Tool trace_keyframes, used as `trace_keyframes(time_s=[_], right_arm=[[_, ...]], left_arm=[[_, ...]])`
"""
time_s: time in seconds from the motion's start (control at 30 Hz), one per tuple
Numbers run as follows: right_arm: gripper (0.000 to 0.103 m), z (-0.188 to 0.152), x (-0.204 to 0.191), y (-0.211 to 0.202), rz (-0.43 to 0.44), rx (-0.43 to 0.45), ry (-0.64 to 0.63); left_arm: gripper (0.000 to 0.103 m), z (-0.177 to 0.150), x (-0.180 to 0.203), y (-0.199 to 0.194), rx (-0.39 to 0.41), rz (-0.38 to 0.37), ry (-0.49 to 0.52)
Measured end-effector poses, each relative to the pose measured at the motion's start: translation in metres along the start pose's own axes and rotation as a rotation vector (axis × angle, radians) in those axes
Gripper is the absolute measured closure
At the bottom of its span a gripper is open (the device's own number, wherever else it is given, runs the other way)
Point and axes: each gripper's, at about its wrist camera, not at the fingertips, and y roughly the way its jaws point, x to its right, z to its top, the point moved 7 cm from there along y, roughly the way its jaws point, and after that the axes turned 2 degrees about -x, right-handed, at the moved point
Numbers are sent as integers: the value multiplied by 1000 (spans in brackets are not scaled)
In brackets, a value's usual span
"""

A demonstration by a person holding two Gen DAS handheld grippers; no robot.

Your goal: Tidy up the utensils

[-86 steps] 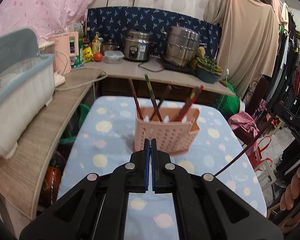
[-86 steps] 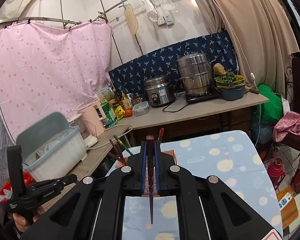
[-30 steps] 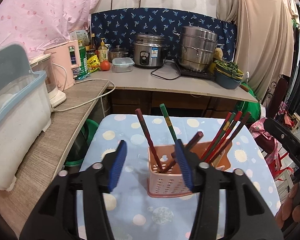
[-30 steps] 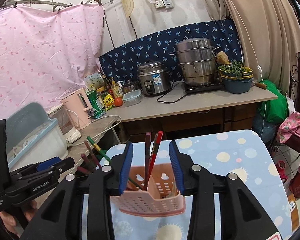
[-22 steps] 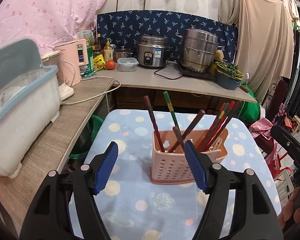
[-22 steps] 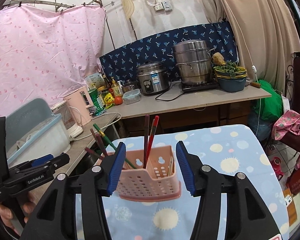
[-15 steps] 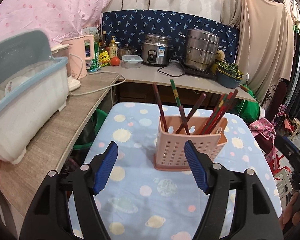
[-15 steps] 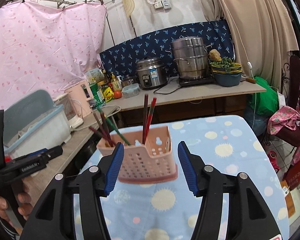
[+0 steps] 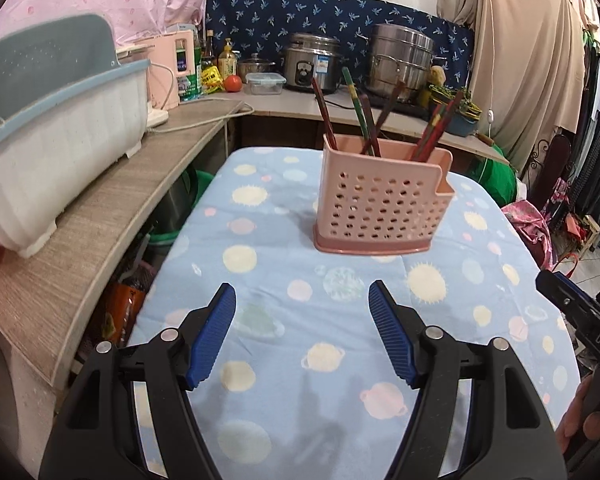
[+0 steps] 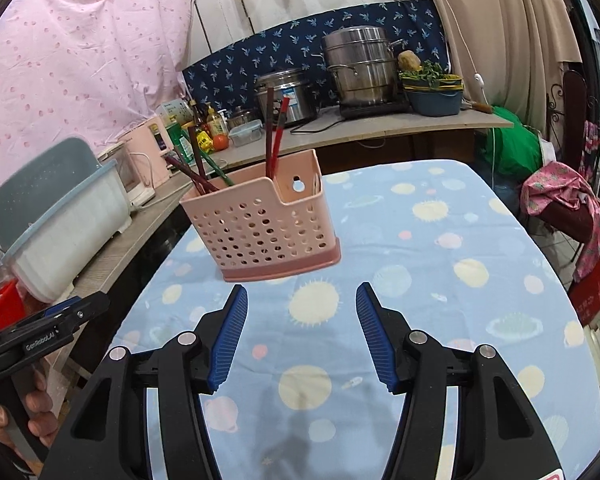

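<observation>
Over the spotted tablecloth (image 9: 284, 276), left tool (image 9: 302, 300) and right tool (image 10: 301, 300) tilted down, both agape, empty.

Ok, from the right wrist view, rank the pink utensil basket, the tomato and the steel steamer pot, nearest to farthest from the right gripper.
1. Pink utensil basket: on the blue cloth just ahead of the right gripper, slightly left.
2. Tomato: on the counter behind the basket, left.
3. Steel steamer pot: back of the counter, right, against the navy cloth.
</observation>
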Motion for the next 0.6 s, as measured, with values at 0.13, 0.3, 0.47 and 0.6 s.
trace_keyframes(time_s=[0.13, 0.3, 0.47, 0.6], right_arm=[[47, -7, -2, -3, -13, 2, -13], [42, -13, -11, -8, -38, 19, -59], [36, -14, -19, -12, -50, 28, -86], [31, -13, -21, -13, -64, 28, -97]], left_arm=[[37, -14, 7, 1, 5, 29, 19], [37, -26, 14, 3, -2, 47, 28], [36, -26, 19, 1, -2, 54, 21], [26, -24, 21, -2, 16, 80, 26]])
